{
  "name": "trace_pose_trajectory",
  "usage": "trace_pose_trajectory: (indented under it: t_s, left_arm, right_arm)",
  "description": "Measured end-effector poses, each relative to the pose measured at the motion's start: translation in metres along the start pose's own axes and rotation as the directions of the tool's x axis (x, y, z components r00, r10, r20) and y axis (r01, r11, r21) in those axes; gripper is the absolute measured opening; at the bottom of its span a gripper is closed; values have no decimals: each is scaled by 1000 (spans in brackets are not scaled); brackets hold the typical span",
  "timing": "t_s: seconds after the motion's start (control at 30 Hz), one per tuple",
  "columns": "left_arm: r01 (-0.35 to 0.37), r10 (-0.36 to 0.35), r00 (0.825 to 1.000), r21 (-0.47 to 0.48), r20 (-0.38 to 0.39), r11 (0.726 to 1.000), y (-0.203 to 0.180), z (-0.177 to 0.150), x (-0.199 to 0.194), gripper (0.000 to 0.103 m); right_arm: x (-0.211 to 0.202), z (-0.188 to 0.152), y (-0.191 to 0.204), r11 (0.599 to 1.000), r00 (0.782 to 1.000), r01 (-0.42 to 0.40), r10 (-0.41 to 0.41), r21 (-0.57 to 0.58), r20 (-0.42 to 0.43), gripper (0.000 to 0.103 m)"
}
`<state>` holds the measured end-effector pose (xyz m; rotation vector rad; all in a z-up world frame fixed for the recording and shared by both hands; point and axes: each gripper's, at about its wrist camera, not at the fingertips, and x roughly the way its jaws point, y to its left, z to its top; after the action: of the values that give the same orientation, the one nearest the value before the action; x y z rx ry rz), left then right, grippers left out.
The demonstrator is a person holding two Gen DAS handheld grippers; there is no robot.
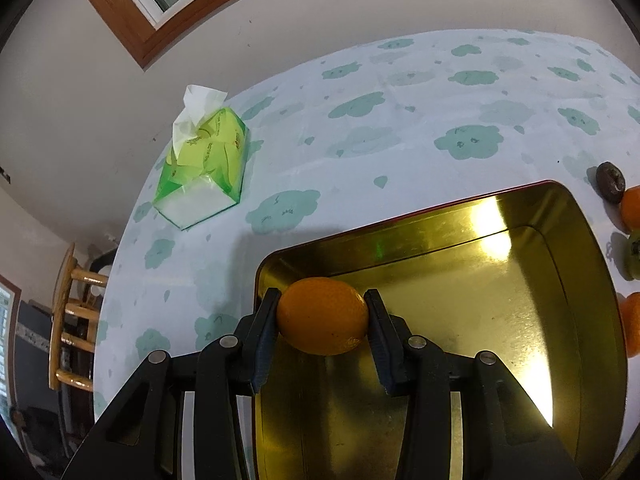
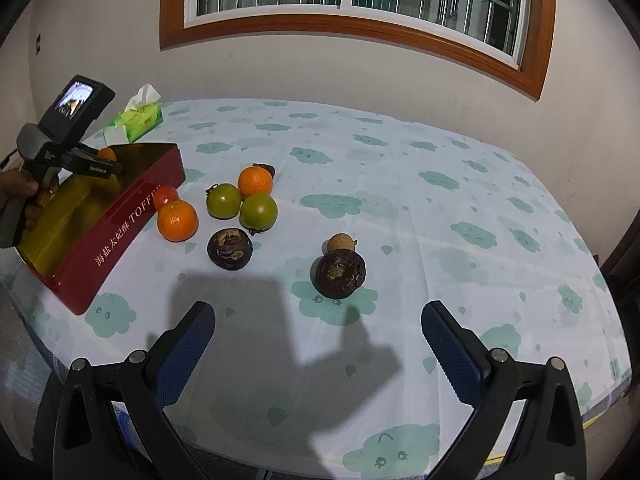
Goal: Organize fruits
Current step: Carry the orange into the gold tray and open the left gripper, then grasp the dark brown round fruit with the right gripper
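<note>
Right now the left gripper (image 1: 322, 307) has its two black fingers clamped on a small orange (image 1: 322, 321), one pad against each side of the fruit. Gripper and orange sit over the near left corner of the tin box (image 1: 440, 232), whose gold inside is bare and shiny; whether the orange touches the floor of the box I cannot tell. From the right wrist view the same box shows its red outer wall with white lettering, lying at about nine o'clock on the table (image 2: 400, 160), with a hand (image 2: 20, 192) gripping the left tool's handle at the far left edge.

The right gripper (image 2: 318, 344) hangs above the near edge of the table with its blue-padded fingers spread wide and nothing between them.

On the cloud-patterned cloth just right of the box lie two oranges (image 2: 177, 220), a small red fruit (image 2: 165, 197) touching the red wall, and two green fruits (image 2: 259, 211) side by side. Two dark brown fruits (image 2: 340, 274) lie nearer, one at twelve o'clock from the right gripper with a small tan fruit (image 2: 340, 242) just behind it. A green tissue pack (image 1: 204, 160) stands at ten o'clock beyond the box.
</note>
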<state>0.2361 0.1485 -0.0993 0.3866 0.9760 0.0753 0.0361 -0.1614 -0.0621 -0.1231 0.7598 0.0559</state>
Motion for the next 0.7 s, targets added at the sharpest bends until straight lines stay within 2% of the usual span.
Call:
trace_pose_trajectory:
  t_s: [0.2, 0.33, 0.47, 0.6, 0.7]
  left_arm:
    - [7, -5, 998, -27, 63, 1000, 5, -1, -20, 50]
    - [14, -5, 995, -88, 95, 996, 13, -5, -42, 50]
    - [28, -3, 989, -163, 147, 986, 20, -18, -78, 50]
    - [86, -36, 980, -255, 195, 963, 23, -44, -116, 54]
    - [128, -55, 973, -327, 222, 937, 24, -63, -136, 58]
  right_arm:
    - [4, 1, -20, 999, 1000, -24, 24, 47, 10, 102]
    - [14, 6, -27, 997, 998, -59, 59, 51, 4, 89]
    - [34, 12, -33, 996, 997, -68, 70, 59, -20, 83]
    - [47, 13, -36, 995, 996, -76, 78, 65, -35, 81]
    - [56, 13, -36, 995, 995, -78, 81, 60, -52, 69]
